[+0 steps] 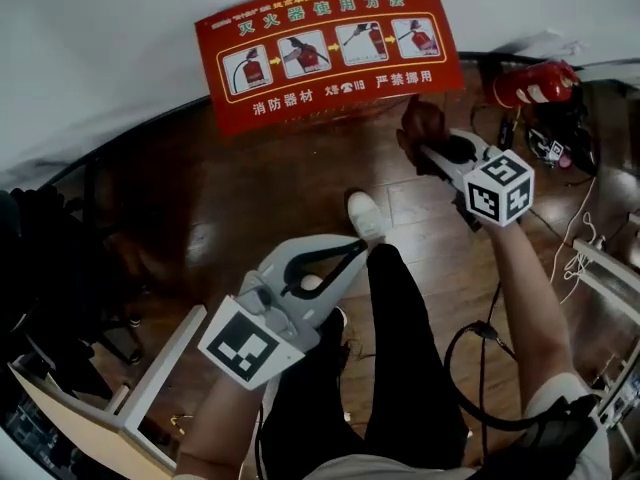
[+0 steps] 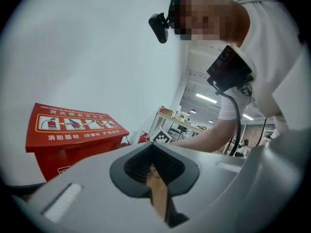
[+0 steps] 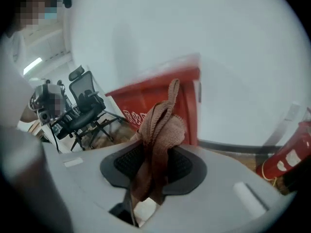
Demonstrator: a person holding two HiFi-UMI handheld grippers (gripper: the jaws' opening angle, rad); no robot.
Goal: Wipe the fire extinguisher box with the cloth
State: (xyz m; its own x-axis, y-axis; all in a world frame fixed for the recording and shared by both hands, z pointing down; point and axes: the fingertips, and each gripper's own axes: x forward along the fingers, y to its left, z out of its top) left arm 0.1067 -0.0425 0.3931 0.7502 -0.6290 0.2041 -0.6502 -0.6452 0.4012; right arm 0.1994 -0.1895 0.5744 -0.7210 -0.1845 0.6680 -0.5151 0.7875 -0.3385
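Right tool (image 3: pixel 153 168) — cloth (image 3: pixel 161 126) between jaws

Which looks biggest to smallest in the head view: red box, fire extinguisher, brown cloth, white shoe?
1. Red box, by far.
2. Fire extinguisher.
3. Brown cloth and white shoe look about alike; the shoe sits nearer the camera, so I won't rank them.

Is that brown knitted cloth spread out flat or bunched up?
Bunched up. The brown knitted cloth is crumpled into folds and pinched between the jaws of the right gripper.
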